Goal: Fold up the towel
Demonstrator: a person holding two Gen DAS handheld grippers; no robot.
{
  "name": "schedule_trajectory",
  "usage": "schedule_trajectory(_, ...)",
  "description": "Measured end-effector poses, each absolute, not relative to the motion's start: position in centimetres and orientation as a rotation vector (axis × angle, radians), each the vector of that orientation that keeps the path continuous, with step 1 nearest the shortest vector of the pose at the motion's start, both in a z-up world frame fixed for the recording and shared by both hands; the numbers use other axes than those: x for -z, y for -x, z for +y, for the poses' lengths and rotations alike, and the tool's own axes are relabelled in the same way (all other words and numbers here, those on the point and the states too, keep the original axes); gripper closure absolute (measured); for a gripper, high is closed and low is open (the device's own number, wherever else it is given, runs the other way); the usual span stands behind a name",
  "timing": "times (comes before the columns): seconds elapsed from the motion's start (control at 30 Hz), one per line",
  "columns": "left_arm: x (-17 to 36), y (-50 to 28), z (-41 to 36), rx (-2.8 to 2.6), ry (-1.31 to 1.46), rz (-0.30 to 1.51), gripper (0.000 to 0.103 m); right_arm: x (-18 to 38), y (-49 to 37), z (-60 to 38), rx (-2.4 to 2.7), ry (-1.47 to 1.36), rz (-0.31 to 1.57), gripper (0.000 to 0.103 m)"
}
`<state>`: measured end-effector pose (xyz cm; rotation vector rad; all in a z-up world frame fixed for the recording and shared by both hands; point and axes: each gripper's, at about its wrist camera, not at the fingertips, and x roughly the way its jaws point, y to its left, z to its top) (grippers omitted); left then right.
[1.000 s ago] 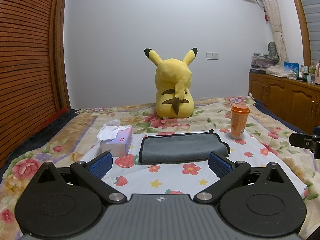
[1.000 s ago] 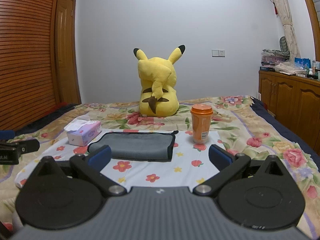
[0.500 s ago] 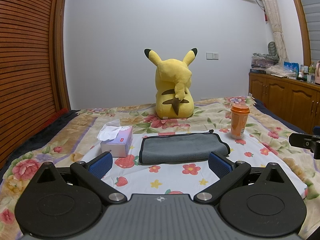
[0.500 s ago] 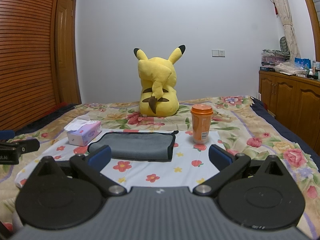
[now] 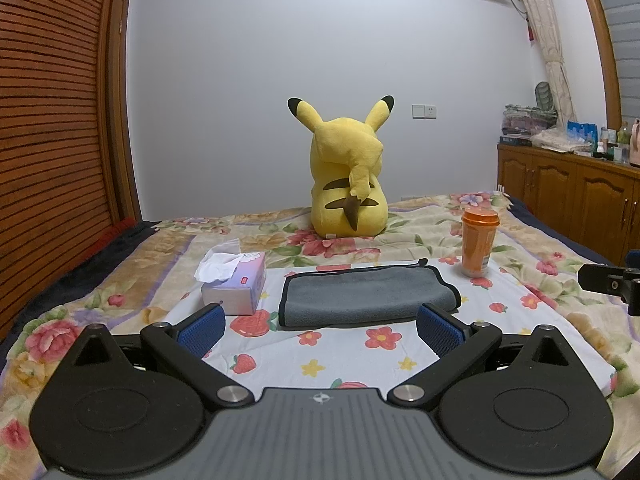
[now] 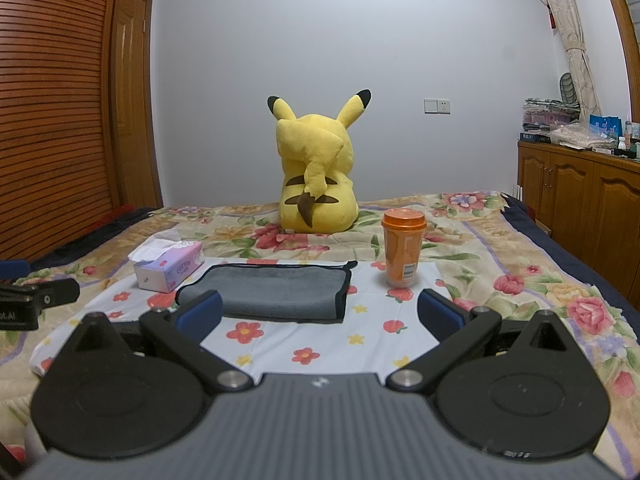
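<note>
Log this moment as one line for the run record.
left gripper: open, empty | right gripper: open, empty | grey towel: lying folded on sheet, untouched | tissue box left of towel | orange cup right, upright

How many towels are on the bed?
1: the grey towel lies on the floral cloth, between the tissue box and orange cup. None visible elsewhere.

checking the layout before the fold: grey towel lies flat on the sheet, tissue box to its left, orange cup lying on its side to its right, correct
Not quite. The cup stands upright, lid on top, as the right wrist view shows. The rest holds: the towel lies flat on the sheet, tissue box to its left.
</note>
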<state>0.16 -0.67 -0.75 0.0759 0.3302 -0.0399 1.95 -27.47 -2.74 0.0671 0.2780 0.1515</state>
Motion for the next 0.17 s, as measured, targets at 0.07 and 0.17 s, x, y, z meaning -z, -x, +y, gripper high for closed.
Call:
schedule_trajectory(0.07,0.78,-0.14,-0.66,0.040,-0.077,0.330,0.000,2.73,-1.96,-27.46,-0.152,-0.066,0.278,0.000)
schedule_trajectory(0.17,0.78,-0.15,-0.68,0.040,-0.077,0.330,0.000,2.73,-1.96,-27.47,-0.152,-0.067,0.277,0.000)
